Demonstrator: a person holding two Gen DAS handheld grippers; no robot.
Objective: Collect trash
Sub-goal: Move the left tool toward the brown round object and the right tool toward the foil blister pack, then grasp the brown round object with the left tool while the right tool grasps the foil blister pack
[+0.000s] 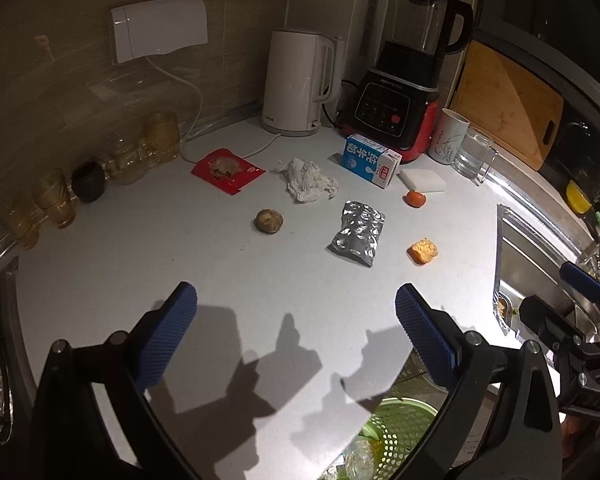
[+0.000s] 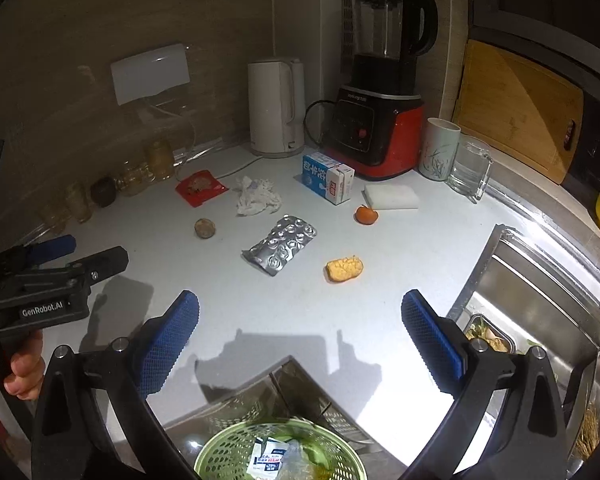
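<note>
Two grippers, the left gripper (image 1: 296,334) and the right gripper (image 2: 300,338), are held wide and empty; ahead of their fingers lie the foil blister pack (image 2: 280,244) and crumpled tissue (image 1: 306,180), with the green basket (image 2: 236,446) beneath them.

left gripper (image 1: 296,312) fingers spread wide, right gripper (image 2: 300,320) likewise, both empty

Both wrist cameras look steeply down from above the white table (image 1: 220,264), sharing its littered middle and the perforated green plastic basket (image 2: 236,444).
</note>
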